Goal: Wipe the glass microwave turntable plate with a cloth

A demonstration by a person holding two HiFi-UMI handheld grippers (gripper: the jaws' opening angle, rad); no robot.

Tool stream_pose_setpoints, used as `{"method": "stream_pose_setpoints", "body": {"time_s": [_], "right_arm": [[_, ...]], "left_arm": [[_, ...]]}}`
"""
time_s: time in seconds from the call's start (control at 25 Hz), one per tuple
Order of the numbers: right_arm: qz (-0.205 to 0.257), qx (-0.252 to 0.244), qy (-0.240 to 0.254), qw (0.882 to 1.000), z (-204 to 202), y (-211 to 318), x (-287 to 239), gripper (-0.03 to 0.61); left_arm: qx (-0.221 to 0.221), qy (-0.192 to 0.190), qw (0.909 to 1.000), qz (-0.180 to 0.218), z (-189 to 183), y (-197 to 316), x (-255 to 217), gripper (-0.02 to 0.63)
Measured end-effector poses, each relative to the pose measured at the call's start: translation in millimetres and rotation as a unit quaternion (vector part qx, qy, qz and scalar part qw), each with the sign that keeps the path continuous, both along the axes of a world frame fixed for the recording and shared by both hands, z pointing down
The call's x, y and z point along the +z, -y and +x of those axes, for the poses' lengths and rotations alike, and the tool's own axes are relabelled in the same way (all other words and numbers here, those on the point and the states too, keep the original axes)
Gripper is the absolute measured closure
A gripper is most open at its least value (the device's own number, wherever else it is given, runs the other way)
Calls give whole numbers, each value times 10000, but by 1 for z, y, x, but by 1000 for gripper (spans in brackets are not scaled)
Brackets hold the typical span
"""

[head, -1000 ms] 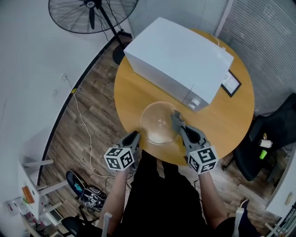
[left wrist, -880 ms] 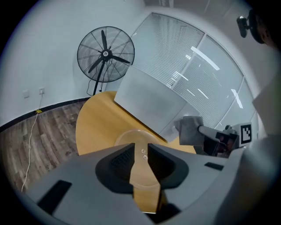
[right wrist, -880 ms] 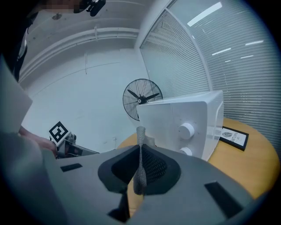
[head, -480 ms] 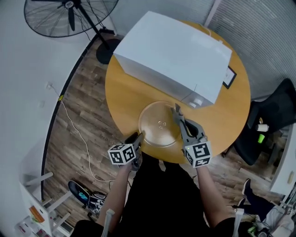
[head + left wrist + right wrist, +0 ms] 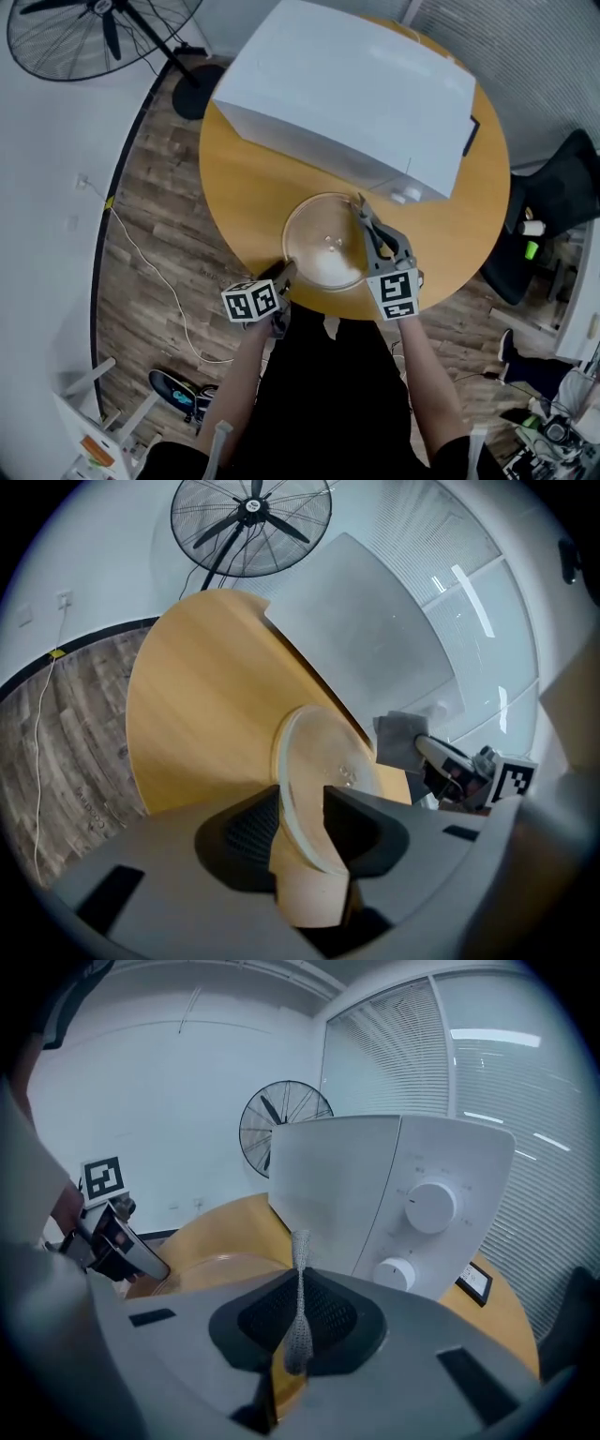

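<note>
Jaws of our left gripper (image 5: 300,799) have just been spreading, the glass plate (image 5: 323,752) rim loose between them, while our right gripper (image 5: 298,1283) pinches the cloth (image 5: 300,1251), so we judge wiping not yet begun.

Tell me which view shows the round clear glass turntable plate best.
Head view: the round clear glass turntable plate shows nearly whole from above. The left gripper view foreshortens it; the right gripper view catches only a sliver.

The left gripper (image 5: 284,272) has sunk, and its fingers (image 5: 246,834) have just been opening around the plate (image 5: 319,234) rim.
</note>
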State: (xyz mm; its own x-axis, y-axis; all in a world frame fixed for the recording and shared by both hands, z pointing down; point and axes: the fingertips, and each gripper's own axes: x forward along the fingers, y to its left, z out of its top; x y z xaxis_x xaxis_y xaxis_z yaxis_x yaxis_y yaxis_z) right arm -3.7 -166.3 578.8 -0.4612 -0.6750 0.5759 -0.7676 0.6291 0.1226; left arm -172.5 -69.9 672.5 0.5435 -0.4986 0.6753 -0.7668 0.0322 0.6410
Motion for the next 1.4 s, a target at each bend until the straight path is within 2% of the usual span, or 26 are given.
{"method": "stream_pose_setpoints", "body": {"time_s": [0.36,0.52,0.6,0.76,0.96,1.4], "right_arm": [[-60,8,-471,9989,-9,6,31,557],[-167,-176,-811,9964,-16,8,54,557],[-320,-244,-903,9951,-21,8,67,557],[-614,-273,-909,9936,-33,11,87,557],[-762,-378,-954,9918,-50,19,103,555],[-965,-533,-497,9927,-96,30,104,555]], "left_arm": [[186,-199,9986,-444,4,1,17,494],[255,-110,9982,-530,0,-1,22,561],[306,-71,9982,-515,0,-1,21,561],[345,-27,9984,-446,-1,2,19,562],[322,-61,9986,-422,0,1,20,565],[262,-163,9990,-311,-1,0,20,568]]}}
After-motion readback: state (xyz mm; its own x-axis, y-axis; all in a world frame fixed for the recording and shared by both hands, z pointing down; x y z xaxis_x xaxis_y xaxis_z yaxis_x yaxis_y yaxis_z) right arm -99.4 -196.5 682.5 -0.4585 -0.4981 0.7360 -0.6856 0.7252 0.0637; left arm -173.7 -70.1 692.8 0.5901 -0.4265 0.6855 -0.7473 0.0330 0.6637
